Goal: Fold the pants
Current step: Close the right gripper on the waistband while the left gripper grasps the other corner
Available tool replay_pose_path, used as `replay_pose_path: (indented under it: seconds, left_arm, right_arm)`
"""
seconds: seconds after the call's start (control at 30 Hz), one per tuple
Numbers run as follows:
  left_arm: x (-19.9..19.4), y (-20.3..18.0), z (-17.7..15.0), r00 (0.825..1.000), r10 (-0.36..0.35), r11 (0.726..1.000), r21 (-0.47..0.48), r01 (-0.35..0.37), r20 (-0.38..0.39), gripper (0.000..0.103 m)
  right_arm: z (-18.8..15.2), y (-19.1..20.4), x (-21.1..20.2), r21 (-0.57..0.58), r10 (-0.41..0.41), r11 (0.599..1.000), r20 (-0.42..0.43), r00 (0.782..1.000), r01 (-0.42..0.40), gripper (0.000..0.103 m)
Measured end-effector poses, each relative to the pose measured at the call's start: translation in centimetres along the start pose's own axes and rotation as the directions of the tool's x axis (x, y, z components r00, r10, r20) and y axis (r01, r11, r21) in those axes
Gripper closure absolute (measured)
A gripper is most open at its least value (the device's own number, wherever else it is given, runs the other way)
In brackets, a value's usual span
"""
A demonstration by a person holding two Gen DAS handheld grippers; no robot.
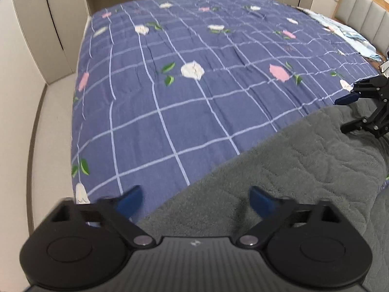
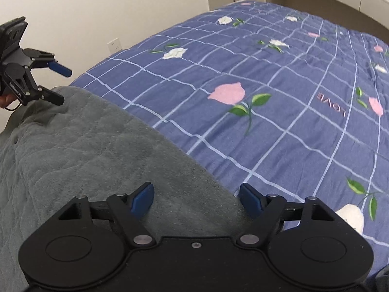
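Grey fleece pants (image 1: 279, 170) lie on the bed at its near edge, and also show in the right wrist view (image 2: 97, 150). My left gripper (image 1: 195, 200) is open, its blue-padded fingers straddling the pants' far edge just above the cloth. It also shows in the right wrist view (image 2: 62, 86), open over the pants' left end. My right gripper (image 2: 197, 199) is open above the pants' far edge. In the left wrist view it (image 1: 345, 112) hovers open over the pants' right end. Neither holds anything.
The bed carries a blue checked cover with flower prints (image 1: 194, 73). Light blue cloth (image 1: 350, 34) lies at the headboard (image 1: 364, 12). Cupboards (image 1: 48, 24) and a grey floor strip (image 1: 48, 146) run along the bed's left side. A wall socket (image 2: 114, 45) is behind.
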State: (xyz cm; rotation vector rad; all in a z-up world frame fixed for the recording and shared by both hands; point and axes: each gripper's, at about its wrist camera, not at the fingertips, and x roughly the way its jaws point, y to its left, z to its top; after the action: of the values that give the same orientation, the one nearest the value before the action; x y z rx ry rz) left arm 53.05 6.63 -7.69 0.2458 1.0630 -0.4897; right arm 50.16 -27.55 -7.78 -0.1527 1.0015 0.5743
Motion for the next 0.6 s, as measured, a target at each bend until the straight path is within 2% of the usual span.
replay_pose_path:
  seconds: [0.07, 0.13, 0.2, 0.27, 0.33, 0.43, 0.6]
  left_arm:
    - [0.3, 0.2, 0.2, 0.999, -0.030, 1.000, -0.009, 0.030, -0.028, 0.048]
    - [0.2, 0.0, 0.2, 0.999, -0.037, 0.999, -0.009, 0.036, -0.040, 0.057]
    - [0.0, -0.2, 0.1, 0.998, -0.027, 1.000, 0.002, 0.027, -0.050, 0.082]
    - [-0.5, -0.6, -0.2, 0.999, 0.006, 1.000, 0.006, -0.005, -0.035, 0.092]
    - [-1.4, -1.0, -0.1, 1.000, 0.017, 1.000, 0.003, -0.017, -0.015, 0.096]
    - [-3.6, -1.4, 0.6, 0.998, 0.062, 0.998, 0.011, -0.062, 0.031, 0.099]
    - [-6.5, 0.3, 2.3, 0.988, 0.131, 0.989, -0.084, -0.125, 0.079, 0.099]
  right_arm:
    - [0.0, 0.2, 0.1, -0.003, 0.007, 1.000, 0.007, 1.000, -0.007, 0.051]
    - [0.0, 0.6, 0.0, -0.009, 0.017, 1.000, 0.007, 1.000, -0.017, 0.059]
    - [-0.2, 1.0, 0.0, -0.025, 0.018, 1.000, 0.003, 1.000, -0.018, 0.067]
    - [-0.2, 1.2, -0.2, -0.037, 0.012, 0.999, 0.004, 1.000, -0.012, 0.082]
    - [0.0, 1.6, -0.8, -0.052, -0.009, 0.999, 0.013, 1.000, 0.010, 0.089]
    - [0.8, 2.5, -1.9, -0.102, -0.061, 0.993, 0.040, 0.997, 0.065, 0.091]
    - [4.2, 3.1, -3.7, -0.113, -0.120, 0.984, 0.140, 0.983, 0.137, 0.092]
